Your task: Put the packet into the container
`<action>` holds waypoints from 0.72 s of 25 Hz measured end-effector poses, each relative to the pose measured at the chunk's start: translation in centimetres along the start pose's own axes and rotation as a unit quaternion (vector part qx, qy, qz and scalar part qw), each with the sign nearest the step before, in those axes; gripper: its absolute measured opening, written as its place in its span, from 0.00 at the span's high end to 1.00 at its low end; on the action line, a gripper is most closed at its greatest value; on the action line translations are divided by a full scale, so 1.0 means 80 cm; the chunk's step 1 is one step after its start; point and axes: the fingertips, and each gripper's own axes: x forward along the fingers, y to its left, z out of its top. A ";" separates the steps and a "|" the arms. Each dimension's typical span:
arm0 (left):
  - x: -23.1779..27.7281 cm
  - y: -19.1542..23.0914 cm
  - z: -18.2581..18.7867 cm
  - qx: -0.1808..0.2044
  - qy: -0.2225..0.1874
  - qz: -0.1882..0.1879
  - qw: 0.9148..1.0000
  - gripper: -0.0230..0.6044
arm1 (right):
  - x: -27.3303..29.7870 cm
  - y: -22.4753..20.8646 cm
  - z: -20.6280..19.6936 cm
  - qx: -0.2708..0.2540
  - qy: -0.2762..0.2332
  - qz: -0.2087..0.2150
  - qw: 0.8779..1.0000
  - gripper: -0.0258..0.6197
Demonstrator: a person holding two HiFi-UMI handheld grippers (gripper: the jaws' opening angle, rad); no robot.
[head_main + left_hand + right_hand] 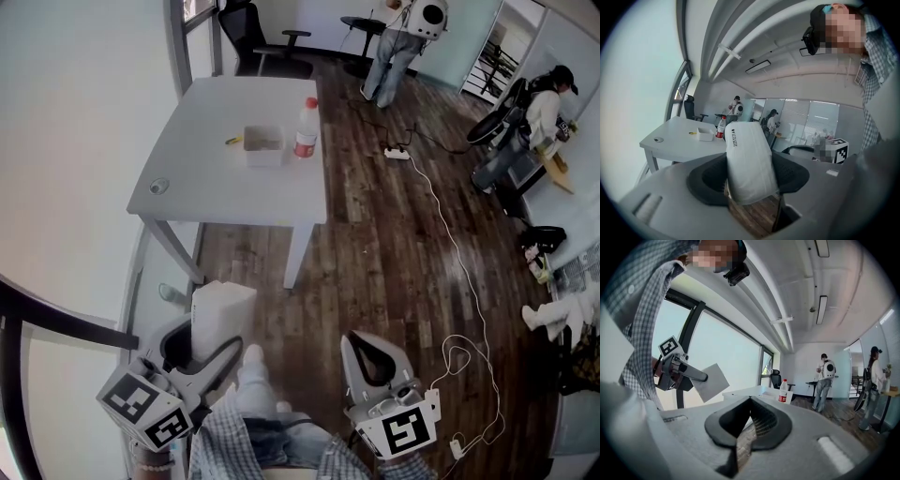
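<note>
My left gripper [208,354] is squeezed on the white packet [223,305], so its fingers sit wide with the packet filling the gap. The packet's long side runs out past the fingertips, pointing up and ahead. My right gripper [373,339] is beside it with its fingertips pressed together and nothing in between. Between my fingers and the table [216,183] there is only bare wood floor, so there is lots of room to walk. The container [263,143] is well ahead of my left fingers, in the middle of the table top. From the left gripper view it sits a little to the left of where the packet points. I think the left hand should do the job, since it has the packet. It must go up over the near table edge first and then come down into the open top. A bottle [306,128] stands just to the right of the container, and a small yellow thing [233,140] lies on its left. I should drop straight down so I don't knock the bottle. Far behind are chairs and people.
</note>
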 end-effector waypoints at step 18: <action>0.076 0.109 0.071 0.009 0.012 -0.025 1.000 0.53 | 0.143 -0.039 0.026 0.000 0.007 -0.018 1.000 0.96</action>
